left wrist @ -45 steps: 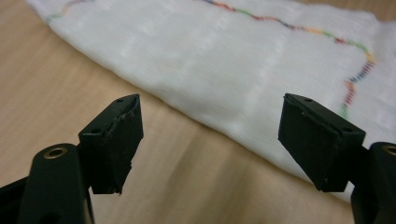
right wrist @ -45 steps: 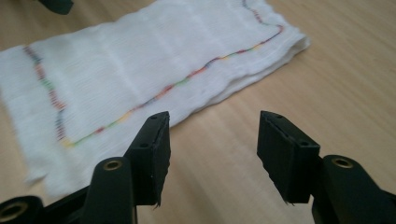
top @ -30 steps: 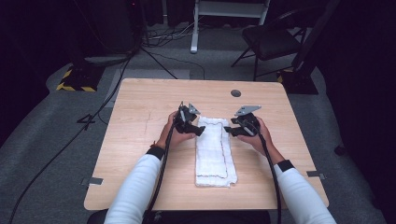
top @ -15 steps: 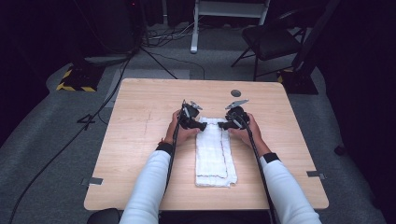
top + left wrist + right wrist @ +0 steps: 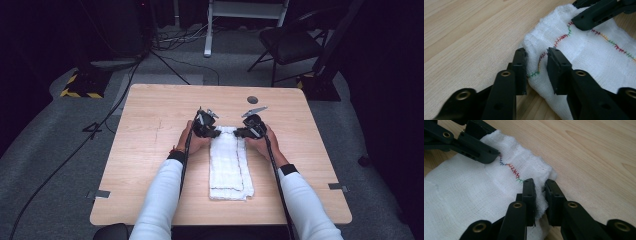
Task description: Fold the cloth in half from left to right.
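From the high view I see the folded white gauze cloth with coloured stitching (image 5: 229, 165) lying lengthwise in the middle of the light wooden table (image 5: 150, 130). My left gripper (image 5: 212, 133) sits at its far left corner and my right gripper (image 5: 241, 133) at its far right corner, both hands resting on the tabletop.

In the left gripper view, the jaws have just been closing and now pinch a raised fold of the cloth (image 5: 584, 55) at its corner, fabric bunched between the pads. The right gripper (image 5: 599, 13) sits on the far edge of the cloth.

In the right gripper view, the jaws have just been closing too and squeeze the cloth's (image 5: 469, 187) corner tight between them. The left gripper (image 5: 471, 141) sits across the fabric.
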Motion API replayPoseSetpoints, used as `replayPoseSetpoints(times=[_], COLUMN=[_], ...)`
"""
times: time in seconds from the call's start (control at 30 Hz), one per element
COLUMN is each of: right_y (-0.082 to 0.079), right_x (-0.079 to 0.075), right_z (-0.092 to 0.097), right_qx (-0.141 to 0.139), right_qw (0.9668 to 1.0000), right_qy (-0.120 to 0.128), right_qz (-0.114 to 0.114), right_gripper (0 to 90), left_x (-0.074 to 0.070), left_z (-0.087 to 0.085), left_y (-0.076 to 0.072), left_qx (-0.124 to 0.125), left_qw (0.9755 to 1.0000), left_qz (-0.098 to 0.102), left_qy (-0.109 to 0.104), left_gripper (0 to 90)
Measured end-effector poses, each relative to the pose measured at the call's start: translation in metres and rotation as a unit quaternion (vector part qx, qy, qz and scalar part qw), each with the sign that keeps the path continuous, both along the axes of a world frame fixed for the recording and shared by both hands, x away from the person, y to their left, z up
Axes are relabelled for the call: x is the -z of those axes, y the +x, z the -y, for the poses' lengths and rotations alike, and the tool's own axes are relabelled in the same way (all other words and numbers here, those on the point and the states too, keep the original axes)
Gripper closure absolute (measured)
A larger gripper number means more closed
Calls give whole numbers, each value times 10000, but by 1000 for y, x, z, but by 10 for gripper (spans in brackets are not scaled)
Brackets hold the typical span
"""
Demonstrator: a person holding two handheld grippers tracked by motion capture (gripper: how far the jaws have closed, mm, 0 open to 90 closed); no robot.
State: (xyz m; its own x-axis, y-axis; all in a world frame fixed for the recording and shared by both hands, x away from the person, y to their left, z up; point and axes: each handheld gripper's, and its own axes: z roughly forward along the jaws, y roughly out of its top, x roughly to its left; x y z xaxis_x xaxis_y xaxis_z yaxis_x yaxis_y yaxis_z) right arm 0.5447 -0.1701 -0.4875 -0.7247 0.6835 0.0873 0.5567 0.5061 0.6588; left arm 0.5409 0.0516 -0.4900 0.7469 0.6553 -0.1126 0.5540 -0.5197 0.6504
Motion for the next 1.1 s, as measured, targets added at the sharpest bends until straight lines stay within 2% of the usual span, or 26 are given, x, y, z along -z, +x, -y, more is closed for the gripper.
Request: replayPoseSetpoints(times=[0.07, 0.23, 0.33, 0.4, 0.47, 0.57, 0.67, 0.77, 0.9, 1.0, 1.1], right_y=[0, 1, 4, 5, 7, 7, 5, 1, -7, -15, -25], right_x=[-1, -3, -7, -14, -23, -38, -54, -69, -81, -83, -81], right_z=[-1, -1, 5, 10, 14, 16, 16, 17, 17, 18, 17], right_qx=[11, 85, 232, 331, 380, 412, 432, 414, 306, 175, 2], right_qw=[10000, 9991, 9984, 9973, 9966, 9943, 9920, 9894, 9883, 9884, 9890], right_qy=[-27, -222, -200, -133, -59, -128, -110, -69, -3, 86, 37], right_qz=[31, 339, 468, 637, 734, 970, 1177, 1389, 1491, 1507, 1476], right_gripper=[815, 825, 827, 828, 828, 829, 829, 830, 830, 830, 830], left_x=[-1, -9, -18, -26, -35, -50, -66, -78, -87, -89, -86], left_z=[1, 12, 19, 22, 25, 27, 26, 22, 14, 9, 4], left_y=[2, 8, 13, 15, 17, 16, 15, 12, 2, -9, -19], left_qx=[25, 25, 1, -47, -44, -49, -82, -39, 106, 299, 484], left_qw=[10000, 9993, 9987, 9984, 9975, 9960, 9947, 9934, 9921, 9908, 9906], left_qz=[57, 271, 440, 526, 666, 860, 1015, 1144, 1242, 1309, 1272], left_qy=[55, 258, 241, 187, 234, 232, 121, 11, -166, -168, -165], left_gripper=[764, 823, 832, 833, 833, 834, 833, 833, 834, 833, 832])
